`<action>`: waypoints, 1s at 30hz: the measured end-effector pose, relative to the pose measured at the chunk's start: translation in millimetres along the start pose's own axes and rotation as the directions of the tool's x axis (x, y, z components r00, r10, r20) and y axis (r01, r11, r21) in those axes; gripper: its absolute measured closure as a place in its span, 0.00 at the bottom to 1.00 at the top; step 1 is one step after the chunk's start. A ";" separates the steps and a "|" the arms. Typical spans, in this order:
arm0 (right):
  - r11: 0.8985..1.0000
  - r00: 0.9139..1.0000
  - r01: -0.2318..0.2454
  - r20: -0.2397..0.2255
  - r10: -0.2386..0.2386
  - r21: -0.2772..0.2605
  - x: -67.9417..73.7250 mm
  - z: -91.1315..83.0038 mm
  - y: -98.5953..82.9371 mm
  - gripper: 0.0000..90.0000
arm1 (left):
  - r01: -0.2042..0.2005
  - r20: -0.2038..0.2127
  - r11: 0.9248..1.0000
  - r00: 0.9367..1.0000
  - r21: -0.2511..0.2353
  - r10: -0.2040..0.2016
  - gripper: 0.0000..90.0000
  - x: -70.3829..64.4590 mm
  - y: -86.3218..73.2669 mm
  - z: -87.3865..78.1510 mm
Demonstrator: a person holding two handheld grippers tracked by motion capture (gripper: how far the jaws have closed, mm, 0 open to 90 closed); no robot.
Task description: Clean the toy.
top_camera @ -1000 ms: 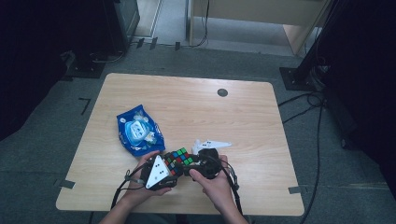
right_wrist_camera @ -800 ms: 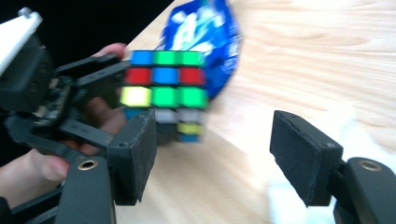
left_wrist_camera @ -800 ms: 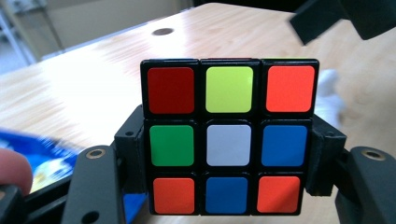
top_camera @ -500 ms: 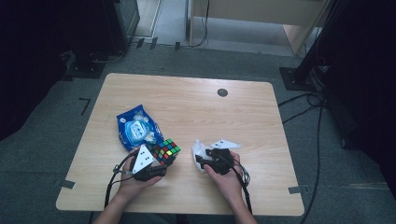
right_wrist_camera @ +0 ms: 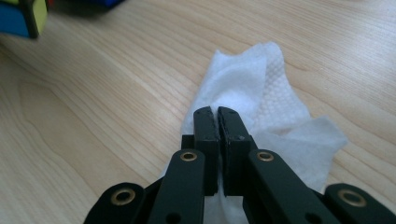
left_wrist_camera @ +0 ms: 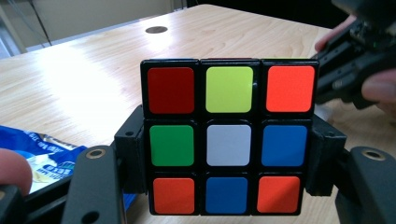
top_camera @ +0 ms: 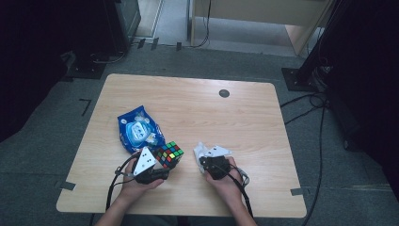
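Note:
A scrambled puzzle cube [top_camera: 169,155] [left_wrist_camera: 229,137] is clamped between the jaws of my left gripper [top_camera: 160,165] [left_wrist_camera: 229,158], held just above the table's near left. Its facing side shows red, yellow-green and orange squares on top and a white centre. My right gripper [top_camera: 201,159] [right_wrist_camera: 218,116] is shut on a crumpled white tissue [top_camera: 200,151] [right_wrist_camera: 254,93], which spreads on the wood beyond its tips. In the left gripper view the right gripper [left_wrist_camera: 355,65] and its hand sit at the upper right, apart from the cube.
A blue snack bag [top_camera: 137,129] [left_wrist_camera: 42,156] lies left of the cube, close behind my left hand. A dark round grommet [top_camera: 224,93] [left_wrist_camera: 156,30] sits near the table's far edge. The wooden table [top_camera: 197,113] has bare room across its far half and right side.
The two grippers, close together a second ago, have parted: the left one carried the cube leftward toward the bag, and the right one drew right with the tissue.

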State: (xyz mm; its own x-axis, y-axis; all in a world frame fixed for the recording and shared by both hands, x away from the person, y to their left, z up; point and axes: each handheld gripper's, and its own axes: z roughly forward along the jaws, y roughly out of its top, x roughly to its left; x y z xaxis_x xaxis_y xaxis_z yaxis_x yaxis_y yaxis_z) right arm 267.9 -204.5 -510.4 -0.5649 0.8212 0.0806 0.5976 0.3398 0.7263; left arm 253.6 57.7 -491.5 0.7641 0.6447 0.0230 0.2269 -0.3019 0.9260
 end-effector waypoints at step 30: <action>0.951 0.940 -0.059 -0.337 -0.050 -0.305 45.2 -55.7 39.7 0.99 | -0.057 0.087 0.998 0.994 -0.021 0.059 0.38 -16.9 4.3 1.5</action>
State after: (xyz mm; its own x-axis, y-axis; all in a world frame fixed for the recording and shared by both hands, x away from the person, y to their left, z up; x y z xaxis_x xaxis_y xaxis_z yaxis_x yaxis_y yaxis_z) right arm 234.4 -179.4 -439.9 -0.7524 0.6010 0.2697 0.4280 0.1348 0.8937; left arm 242.6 44.5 -488.5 0.8256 0.5624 0.0443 0.1704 -0.3234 0.9308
